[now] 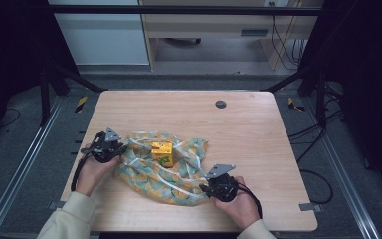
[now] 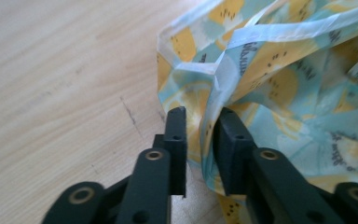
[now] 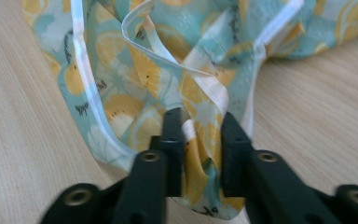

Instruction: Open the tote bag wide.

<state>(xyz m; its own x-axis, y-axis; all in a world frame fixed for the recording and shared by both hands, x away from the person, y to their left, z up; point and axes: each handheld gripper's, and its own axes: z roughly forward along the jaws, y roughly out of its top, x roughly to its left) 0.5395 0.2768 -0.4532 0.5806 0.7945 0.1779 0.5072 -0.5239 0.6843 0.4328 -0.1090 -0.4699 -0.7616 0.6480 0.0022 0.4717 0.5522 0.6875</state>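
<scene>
**Both grippers pinching a lemon-print bag**

Fingers (image 2: 176, 140) of the left gripper (image 2: 200, 140) are drawn in on a bunched fold of the lemon-print plastic bag (image 2: 270, 88), with film caught between them; bare wooden table (image 2: 60, 79) lies off to their left. Over on the right gripper (image 3: 200, 147), the fingers (image 3: 172, 140) likewise pinch a gathered wad of the bag (image 3: 135, 84) near its white-edged rim. From above, the left gripper (image 1: 110, 146) holds one end and the right gripper (image 1: 214, 185) the opposite corner, the bag (image 1: 144, 172) crumpled flat between them. Beyond both sets of fingertips, a small yellow box (image 1: 162, 151) sits on the bag's middle.
</scene>
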